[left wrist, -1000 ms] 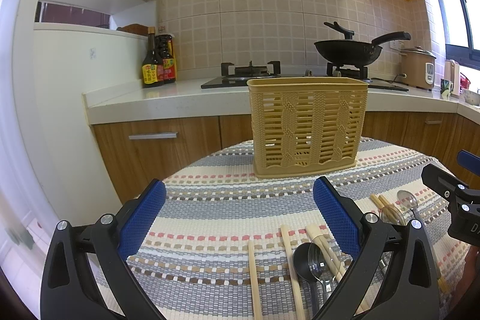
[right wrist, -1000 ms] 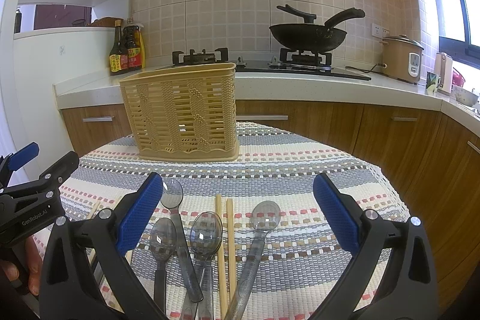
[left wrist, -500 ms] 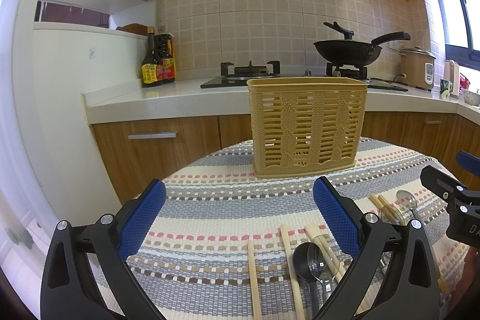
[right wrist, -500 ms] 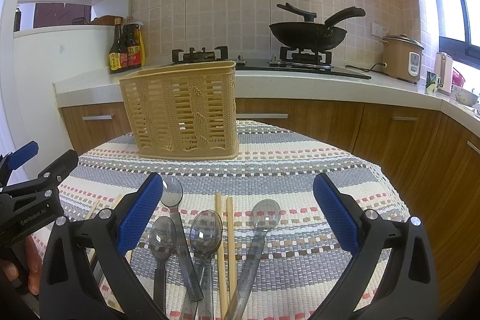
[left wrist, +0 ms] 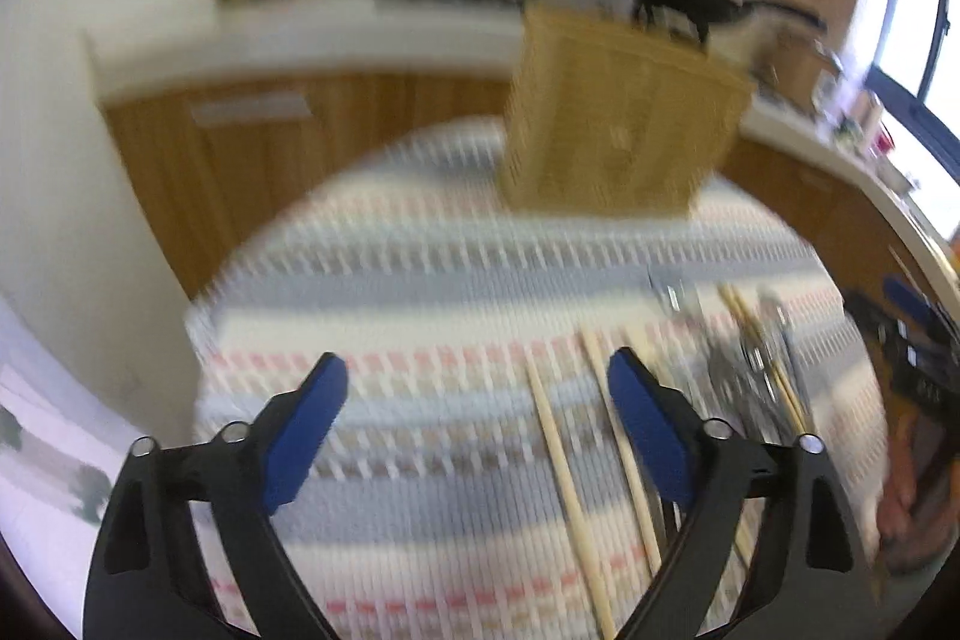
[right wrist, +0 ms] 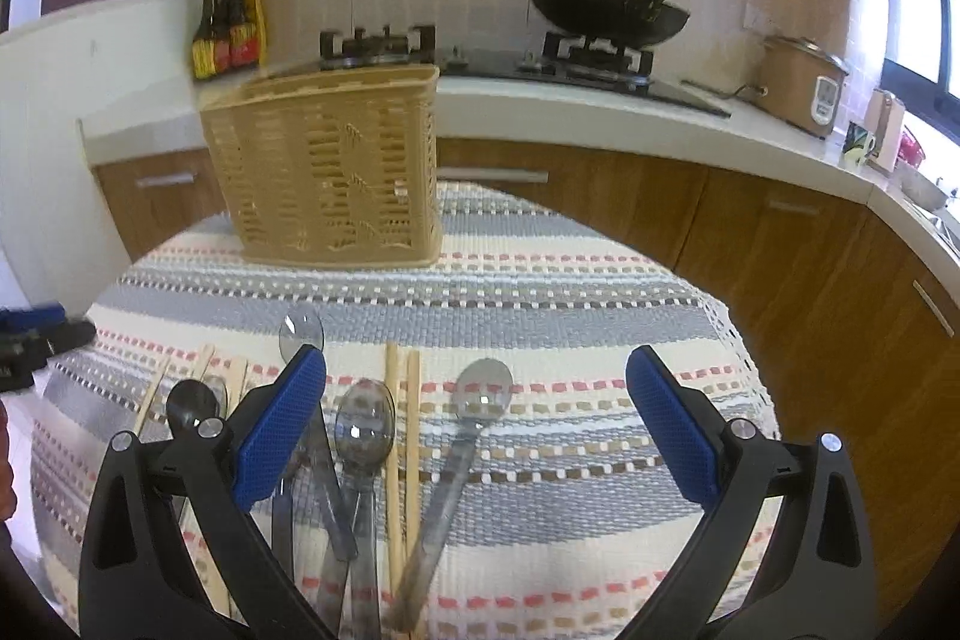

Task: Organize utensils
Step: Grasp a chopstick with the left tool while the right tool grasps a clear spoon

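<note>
A tan slotted utensil basket (right wrist: 327, 166) stands at the back of a round table with a striped cloth (right wrist: 570, 292); it also shows, blurred, in the left wrist view (left wrist: 618, 124). Several clear grey spoons (right wrist: 366, 430) and wooden chopsticks (right wrist: 402, 436) lie on the cloth in front. My right gripper (right wrist: 474, 430) is open and empty, just above the spoons. My left gripper (left wrist: 474, 424) is open and empty above the cloth, with chopsticks (left wrist: 564, 478) between its fingers and to its right.
A kitchen counter (right wrist: 660, 118) runs behind the table with a gas stove, a black wok (right wrist: 606, 13), sauce bottles (right wrist: 228, 34) and a rice cooker (right wrist: 801, 82). Wooden cabinets stand below it. The left gripper's tip shows at the left edge of the right wrist view (right wrist: 36, 334).
The left gripper has moved fast, its view now blurred, tilted and looking more steeply down at the cloth. The right gripper has tipped downward and slightly forward over the spoons. Both stay open.
</note>
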